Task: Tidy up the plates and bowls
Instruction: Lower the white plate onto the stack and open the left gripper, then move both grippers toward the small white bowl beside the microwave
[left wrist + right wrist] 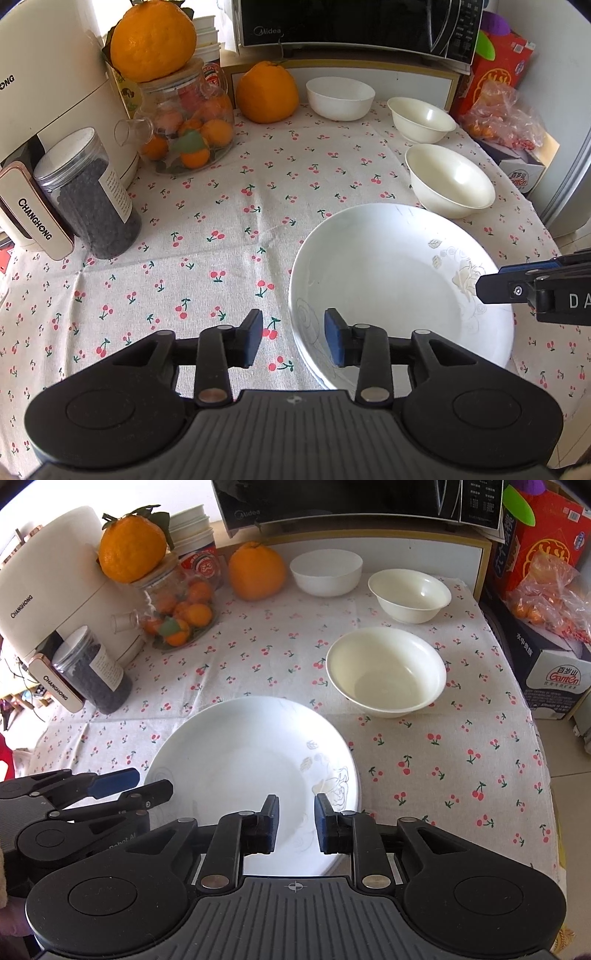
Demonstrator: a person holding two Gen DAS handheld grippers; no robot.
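A white plate with a pale flower print (388, 280) (243, 771) lies on the cherry-print cloth; a second rim shows under it, so it looks stacked. My left gripper (293, 341) is open, its jaws straddling the plate's left rim. My right gripper (295, 825) is open over the plate's near right edge, and shows from the side in the left wrist view (491, 286). A large cream bowl (448, 181) (386, 672) stands behind the plate. A smaller cream bowl (421, 119) (409, 595) and a white bowl (340, 98) (325, 572) stand at the back.
A glass jar of small oranges (188, 122), a dark-filled jar (90, 195) and a white appliance (48, 96) crowd the left. A large orange (266, 92) sits at the back, under a microwave (354, 26). Boxes and a bagged fruit pile (546, 594) stand right of the table.
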